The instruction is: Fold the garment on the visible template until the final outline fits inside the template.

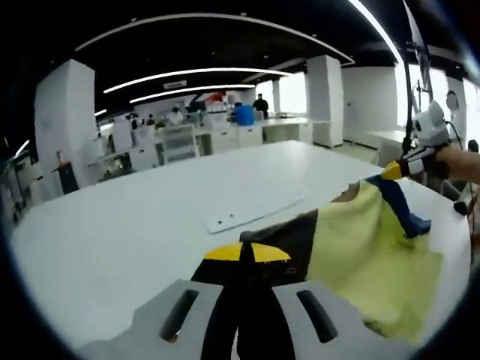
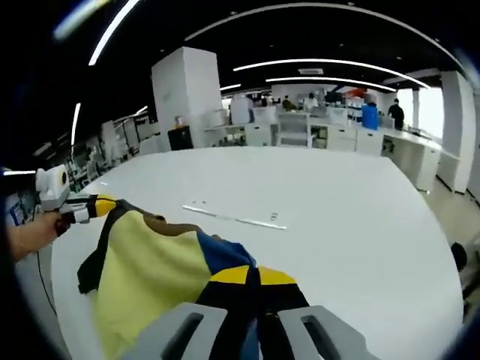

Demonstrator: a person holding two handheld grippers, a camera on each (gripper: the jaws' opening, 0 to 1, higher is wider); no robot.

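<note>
A yellow garment point(image 1: 367, 240) with dark brown and blue parts hangs stretched between both grippers over the white table point(image 1: 112, 225). My left gripper point(image 1: 241, 253) is shut on its dark brown edge at the bottom of the left gripper view. At the right of that view, my right gripper point(image 1: 391, 171) pinches the blue part. In the right gripper view the garment point(image 2: 150, 270) spreads to the left. My right gripper point(image 2: 250, 276) is shut on the blue cloth there, and my left gripper point(image 2: 101, 204) holds the far corner.
A thin white strip point(image 1: 255, 212) point(image 2: 236, 218) lies flat on the table point(image 2: 360, 225) beyond the garment. White pillars, desks and several people point(image 1: 244, 112) stand far behind. A person's hand point(image 2: 30, 232) holds the left gripper near the table's edge.
</note>
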